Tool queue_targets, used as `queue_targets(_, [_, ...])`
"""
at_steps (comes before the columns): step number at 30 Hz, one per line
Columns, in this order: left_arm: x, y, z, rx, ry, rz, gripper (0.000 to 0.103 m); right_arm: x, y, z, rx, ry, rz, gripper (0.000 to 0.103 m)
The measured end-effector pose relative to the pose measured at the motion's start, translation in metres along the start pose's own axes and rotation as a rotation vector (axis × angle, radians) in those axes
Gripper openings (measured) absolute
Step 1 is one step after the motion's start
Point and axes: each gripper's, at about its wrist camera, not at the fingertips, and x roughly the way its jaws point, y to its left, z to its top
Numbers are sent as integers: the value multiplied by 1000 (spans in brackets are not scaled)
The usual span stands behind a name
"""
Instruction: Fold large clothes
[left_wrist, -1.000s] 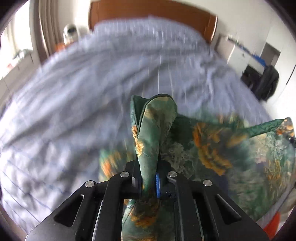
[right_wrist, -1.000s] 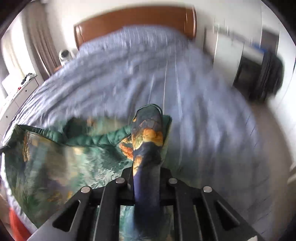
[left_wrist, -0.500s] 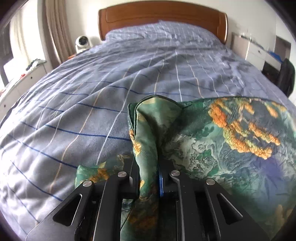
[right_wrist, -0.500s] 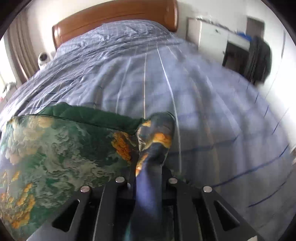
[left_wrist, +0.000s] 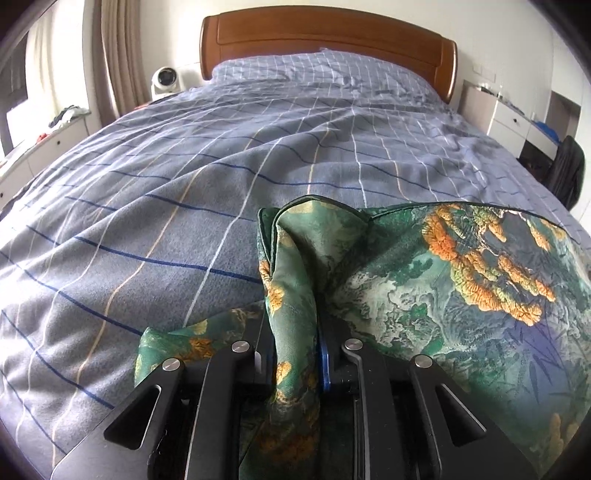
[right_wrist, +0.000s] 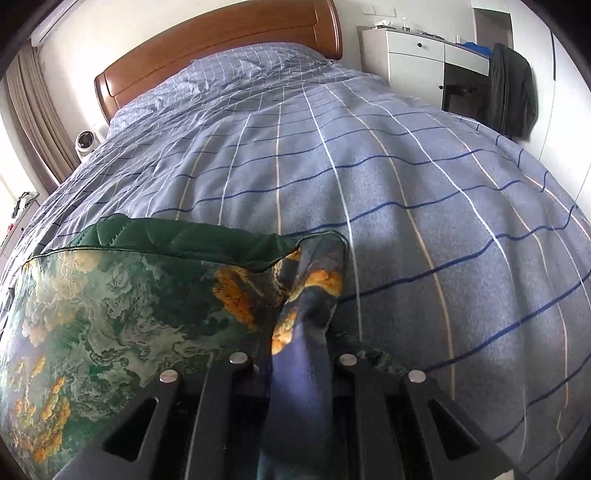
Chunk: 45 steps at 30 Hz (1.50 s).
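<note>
A large green garment (left_wrist: 461, 288) with orange and pale landscape print lies stretched over the near part of a bed. My left gripper (left_wrist: 295, 354) is shut on its left corner, which bunches up between the fingers. My right gripper (right_wrist: 299, 354) is shut on the right corner of the same garment (right_wrist: 122, 306), where the fabric turns dark blue. The cloth spans between the two grippers, with a dark green quilted lining (right_wrist: 177, 236) showing along its far edge.
The bed (left_wrist: 229, 177) has a blue-grey checked cover and a wooden headboard (left_wrist: 325, 33). A white round device (left_wrist: 166, 79) stands at the left of the headboard. White drawers (right_wrist: 413, 62) and a dark garment on a chair (right_wrist: 511, 88) stand at the right.
Both grippers have moved forward over the bed with the garment, which has spread out flatter between them. The views have steadied and the blur is gone.
</note>
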Motion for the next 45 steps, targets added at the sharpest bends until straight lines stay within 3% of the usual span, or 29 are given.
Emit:
queue_targets(25, [-1,4,0,-15,2,-20,19,0,-4,0,22,-6,26,16])
queue_targets(28, [-4,7,3,-38,15,-50,22,-1,-4,2,25,-3,32,17])
queue_targets(30, [-6,12,4,-60,23,-75,32,-4,-8,2,41,-9,54,18])
queue_targets(31, [-8,16,4,-79,28,-90,37,-6,-11,2,53,-15,67,20])
queue_targets(33, [-12,26,3,-129,39,-123,64,-14,-20,2,93,-33,81,30])
queue_targets(34, [-16,31,4,-158,52,-133,73,-19,-24,3,115,-35,69,47])
queue_targets(35, [-19,35,6,-174,64,-148,86,-23,-28,5,132,-39,57,73])
queue_targets(37, [-35,43,10,-193,75,-191,89,-45,-38,13,162,-78,51,90])
queue_targets(42, [-91,42,12,-104,6,-175,93,-111,-29,24,18,-177,7,90])
queue_targets(45, [-123,26,14,-43,-46,-208,95,-141,0,9,-116,-175,135,90])
